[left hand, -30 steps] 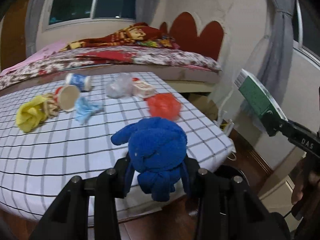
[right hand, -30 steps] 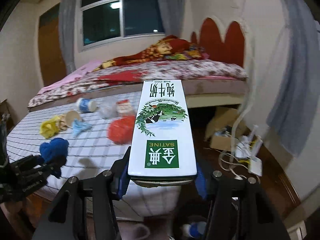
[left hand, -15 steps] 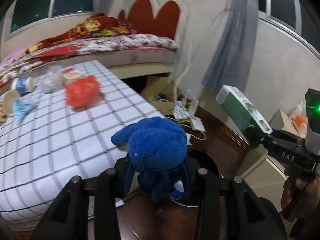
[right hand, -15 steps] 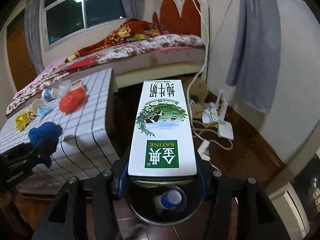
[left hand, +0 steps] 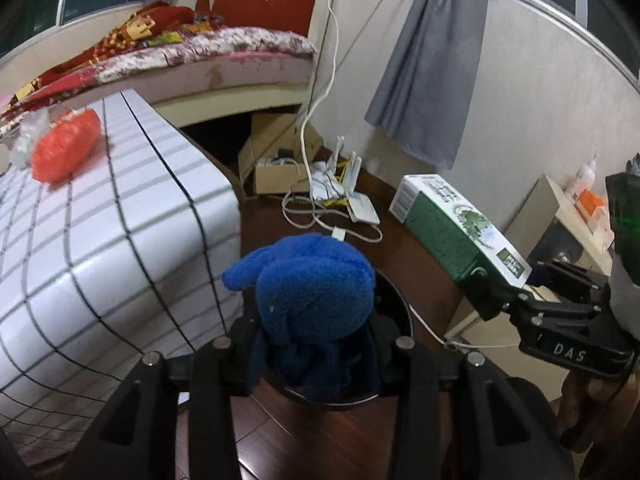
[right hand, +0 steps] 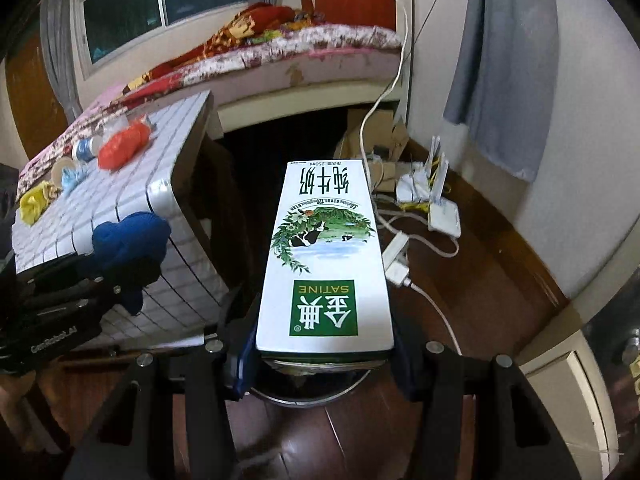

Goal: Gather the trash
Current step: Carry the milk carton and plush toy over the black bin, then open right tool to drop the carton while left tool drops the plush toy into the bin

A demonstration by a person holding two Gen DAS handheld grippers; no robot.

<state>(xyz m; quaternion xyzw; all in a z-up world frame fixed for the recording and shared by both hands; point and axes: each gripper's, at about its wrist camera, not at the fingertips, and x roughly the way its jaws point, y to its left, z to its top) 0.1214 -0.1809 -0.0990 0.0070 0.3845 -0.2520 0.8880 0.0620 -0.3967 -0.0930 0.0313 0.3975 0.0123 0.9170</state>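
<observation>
The left tongs (left hand: 316, 354) are closed on a blue knitted bundle (left hand: 316, 292), the woolly lump bulging above the pads with one rounded lobe poking out to the left; the right tongs (right hand: 324, 354) are clamped on the base of a milk carton (right hand: 326, 256), which juts forward along the fingers, white-faced with green sides, a green label block and a printed leafy scene; both loads hang over a round dark bin (right hand: 312, 390) on the floor, its rim showing just beneath the carton and behind the blue bundle in the left wrist view; nothing lies between either load and the bin mouth.

To the left stands the worktop (left hand: 120, 240), covered in a white cloth with a dark grid, its corner close beside the left tongs; on it remain a crumpled orange-red bag (right hand: 124, 146), a clear plastic wad (left hand: 30, 136), a blue-and-white cup (right hand: 84, 149) on its side, a pale blue scrap (right hand: 72, 176) and a yellow scrap (right hand: 34, 204).

Beyond the bin, on the dark wooden floor (right hand: 480, 280), are a white power strip with trailing cables (right hand: 400, 256), a white router (right hand: 440, 212) and an open cardboard box (left hand: 280, 156); behind stands a bed (right hand: 300, 48) with floral covers and a red scalloped headboard; a grey curtain (right hand: 504, 64) hangs on the right wall.
</observation>
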